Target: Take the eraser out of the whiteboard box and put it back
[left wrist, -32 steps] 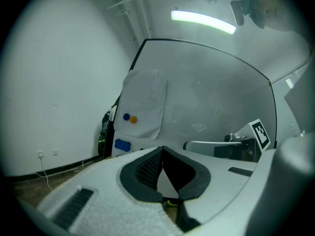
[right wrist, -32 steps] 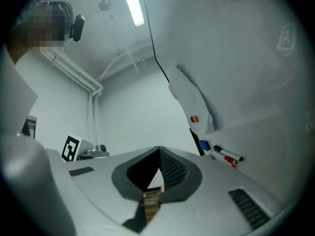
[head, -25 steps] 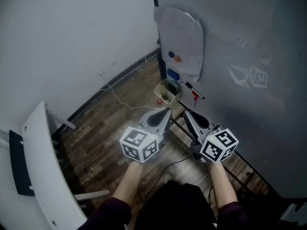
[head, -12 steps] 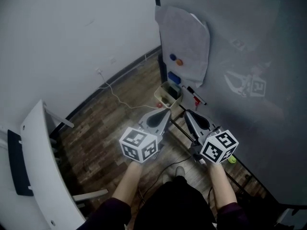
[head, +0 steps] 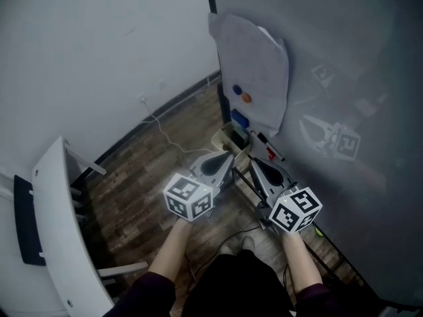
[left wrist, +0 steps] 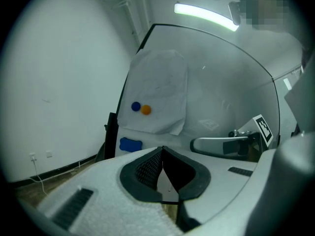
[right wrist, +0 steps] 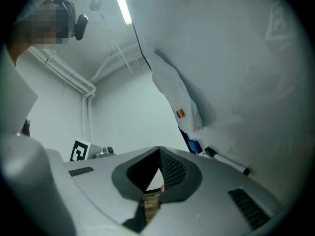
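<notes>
The blue eraser (head: 239, 119) sits against the whiteboard just above the pale open box (head: 230, 137) on the board's ledge. It also shows in the left gripper view (left wrist: 130, 144) and in the right gripper view (right wrist: 195, 146). My left gripper (head: 229, 156) points at the box from a short way back, shut and holding nothing (left wrist: 162, 149). To its right my right gripper (head: 254, 163) is level with it, its jaws meeting at the tips (right wrist: 158, 150) with nothing between them. Neither gripper touches the eraser or the box.
A sheet of paper (head: 254, 61) hangs on the whiteboard under a blue magnet (head: 236, 90) and an orange magnet (head: 246, 98). A black marker (head: 268, 145) lies on the ledge right of the box. A white cable (head: 158, 127) crosses the wooden floor. A white table edge (head: 56, 230) stands at left.
Both grippers have moved forward toward the board and the box and dropped slightly. Both stayed shut.
</notes>
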`<state>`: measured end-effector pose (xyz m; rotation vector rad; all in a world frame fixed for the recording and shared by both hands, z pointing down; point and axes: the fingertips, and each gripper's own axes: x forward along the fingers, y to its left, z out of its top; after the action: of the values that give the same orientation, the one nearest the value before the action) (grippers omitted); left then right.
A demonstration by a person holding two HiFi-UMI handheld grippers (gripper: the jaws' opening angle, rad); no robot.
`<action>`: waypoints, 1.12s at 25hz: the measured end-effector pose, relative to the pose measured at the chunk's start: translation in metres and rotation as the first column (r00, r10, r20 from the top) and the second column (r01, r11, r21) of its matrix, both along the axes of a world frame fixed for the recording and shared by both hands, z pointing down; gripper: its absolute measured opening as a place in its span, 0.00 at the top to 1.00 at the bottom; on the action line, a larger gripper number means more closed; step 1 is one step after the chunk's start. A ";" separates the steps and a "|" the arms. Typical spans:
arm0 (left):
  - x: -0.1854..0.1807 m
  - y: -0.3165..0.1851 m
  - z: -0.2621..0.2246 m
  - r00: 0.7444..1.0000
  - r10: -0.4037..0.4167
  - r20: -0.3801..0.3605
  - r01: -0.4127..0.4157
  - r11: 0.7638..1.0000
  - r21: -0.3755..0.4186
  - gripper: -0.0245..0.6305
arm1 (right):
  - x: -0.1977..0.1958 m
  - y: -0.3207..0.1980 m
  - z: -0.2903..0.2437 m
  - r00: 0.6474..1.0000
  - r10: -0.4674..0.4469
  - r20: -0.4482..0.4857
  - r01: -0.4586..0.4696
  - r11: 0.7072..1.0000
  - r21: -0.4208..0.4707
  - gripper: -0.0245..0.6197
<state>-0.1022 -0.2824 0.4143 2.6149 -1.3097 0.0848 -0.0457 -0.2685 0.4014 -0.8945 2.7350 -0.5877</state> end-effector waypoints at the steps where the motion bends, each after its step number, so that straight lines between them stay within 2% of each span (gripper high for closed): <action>1: 0.001 -0.006 0.003 1.000 0.006 0.000 -0.006 1.000 0.000 0.95 | 0.000 -0.005 0.002 1.000 0.003 0.002 -0.003 1.000 0.002 0.96; 13: -0.004 -0.060 0.056 0.999 0.045 0.004 -0.045 0.996 -0.074 0.95 | -0.010 -0.058 0.036 0.998 0.062 0.013 -0.062 0.998 -0.022 0.96; 18: -0.006 -0.062 0.056 0.999 0.053 0.005 -0.053 0.996 -0.071 0.95 | -0.011 -0.061 0.034 0.997 0.068 0.019 -0.068 0.997 -0.020 0.96; 20: -0.006 -0.063 0.054 0.998 0.050 0.028 -0.048 0.997 -0.062 0.95 | -0.011 -0.060 0.034 0.997 0.069 0.017 -0.069 0.997 -0.024 0.96; 24: -0.007 -0.069 0.060 0.990 0.037 0.133 -0.031 0.998 -0.047 0.95 | -0.009 -0.060 0.035 0.997 0.074 0.021 -0.073 0.997 -0.039 0.96; 25: -0.006 -0.071 0.064 0.988 0.041 0.152 -0.033 0.998 -0.056 0.92 | -0.009 -0.059 0.034 0.997 0.074 0.021 -0.073 0.997 -0.040 0.96; 27: -0.003 -0.075 0.073 0.983 0.057 0.174 -0.042 0.995 -0.089 0.77 | -0.008 -0.058 0.033 0.997 0.074 0.018 -0.074 0.996 -0.040 0.96; 28: -0.002 -0.078 0.078 0.981 0.060 0.186 -0.042 0.994 -0.102 0.73 | -0.007 -0.058 0.034 0.997 0.076 0.017 -0.076 0.996 -0.040 0.96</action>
<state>-0.1046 -0.3605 0.4919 2.6095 -1.2609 0.4040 -0.0527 -0.3265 0.4352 -0.9922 2.6681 -0.6347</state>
